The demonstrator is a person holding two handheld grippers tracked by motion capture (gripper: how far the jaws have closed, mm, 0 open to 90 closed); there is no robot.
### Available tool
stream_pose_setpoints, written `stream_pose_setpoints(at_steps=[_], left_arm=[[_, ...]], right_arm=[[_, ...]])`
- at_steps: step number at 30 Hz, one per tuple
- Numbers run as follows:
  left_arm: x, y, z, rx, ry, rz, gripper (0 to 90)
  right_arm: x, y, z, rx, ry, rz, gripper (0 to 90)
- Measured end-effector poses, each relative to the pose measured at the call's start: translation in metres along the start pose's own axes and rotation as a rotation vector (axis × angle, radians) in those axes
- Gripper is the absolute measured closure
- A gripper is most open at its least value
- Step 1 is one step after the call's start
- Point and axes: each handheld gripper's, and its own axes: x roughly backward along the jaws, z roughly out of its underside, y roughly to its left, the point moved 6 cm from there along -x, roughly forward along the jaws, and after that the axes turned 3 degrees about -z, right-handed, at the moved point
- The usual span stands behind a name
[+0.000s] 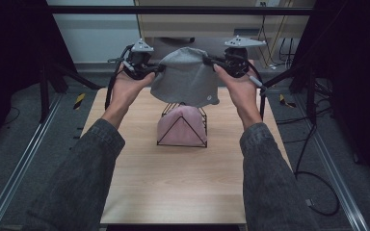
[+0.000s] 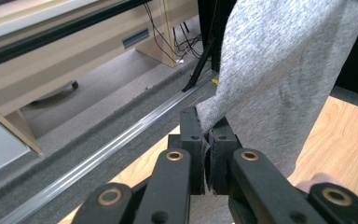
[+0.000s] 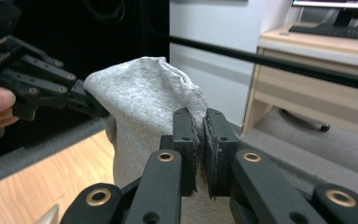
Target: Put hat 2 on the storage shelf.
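I have both the left gripper (image 1: 160, 68) and right gripper (image 1: 207, 60) clamped on the grey garment (image 1: 185, 77), stretched above the wire rack (image 1: 183, 126) mid-desk, which I judge needs lowering evenly next.

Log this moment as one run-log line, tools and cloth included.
left tool: shut on grey cloth | right tool: shut on grey cloth | cloth: held above wire rack | rack: holds pink cloth

Cloth (image 1: 185, 77) above wire rack (image 1: 182, 126), rack mid-table (image 1: 173, 183), left hand-held gripper (image 1: 155, 70) and right hand-held gripper (image 1: 211, 61) flanking cloth
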Motion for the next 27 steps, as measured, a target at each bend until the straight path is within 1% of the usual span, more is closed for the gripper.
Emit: stream_pose_setpoints(at_steps=[6,8,9,11,15,18,20,23,27], left_arm=[[-0.001,0.001,0.014,0.004,0.016,0.006,87.3],[0.000,0.001,0.019,0.010,0.022,0.015,87.3],[0.000,0.001,0.022,0.007,0.026,0.015,87.3],[-0.001,-0.001,0.026,0.012,0.034,0.025,87.3],[-0.001,-0.004,0.034,0.011,0.046,0.030,87.3],[-0.001,-0.006,0.040,0.018,0.052,0.036,87.3],[-0.003,-0.007,0.046,0.020,0.063,0.042,87.3],[-0.005,-0.009,0.055,0.024,0.078,0.047,87.4],[-0.010,-0.012,0.066,0.045,0.084,0.054,87.3]], right_arm=[[-0.007,0.004,0.017,-0.009,0.031,-0.014,84.4],[-0.008,0.007,0.023,-0.008,0.045,-0.016,84.4],[-0.009,0.008,0.025,-0.008,0.050,-0.018,84.4],[-0.010,0.010,0.030,-0.011,0.057,-0.020,84.4],[-0.010,0.013,0.039,-0.013,0.077,-0.018,84.5],[-0.010,0.016,0.045,-0.021,0.082,-0.022,84.5],[-0.011,0.019,0.050,-0.009,0.102,-0.021,84.5],[-0.012,0.021,0.060,-0.005,0.127,-0.019,84.4],[-0.015,0.023,0.071,-0.016,0.143,-0.024,84.4]])
